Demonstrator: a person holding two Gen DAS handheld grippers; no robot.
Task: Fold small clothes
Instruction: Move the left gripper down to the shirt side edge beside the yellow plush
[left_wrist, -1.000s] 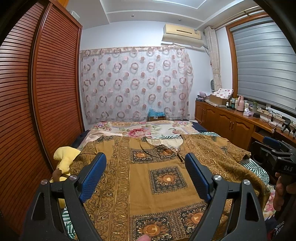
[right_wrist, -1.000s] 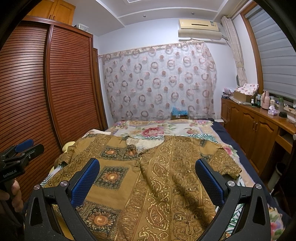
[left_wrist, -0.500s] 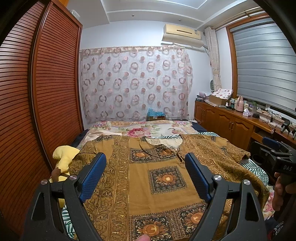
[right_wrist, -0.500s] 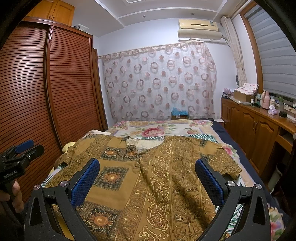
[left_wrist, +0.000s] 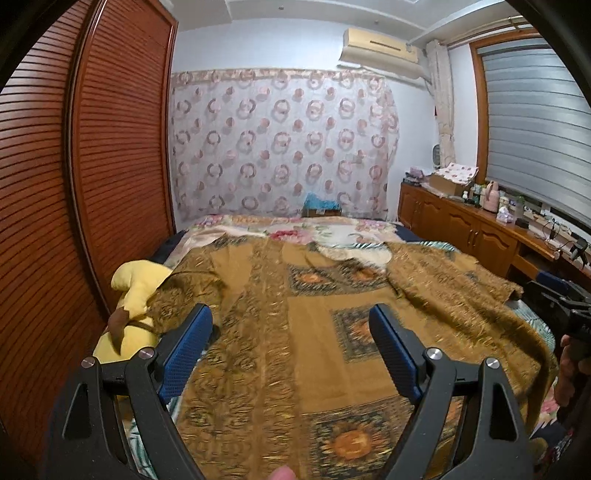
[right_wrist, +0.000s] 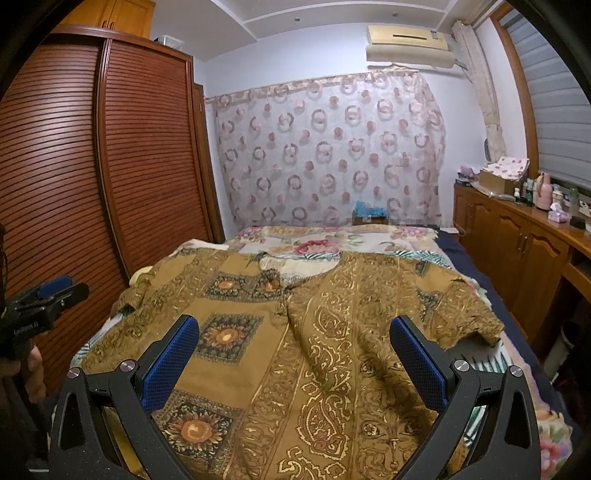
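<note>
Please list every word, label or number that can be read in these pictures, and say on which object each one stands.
White lettering on the side of the left gripper, seen in the right wrist view: too small and blurred to read.
Bottles on the cabinet: labels too small to read.
Nothing else carries text.

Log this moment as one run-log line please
stage: approach | shirt: spread flat on bed, unfolded | left gripper: open, empty | right gripper: open, empty
</note>
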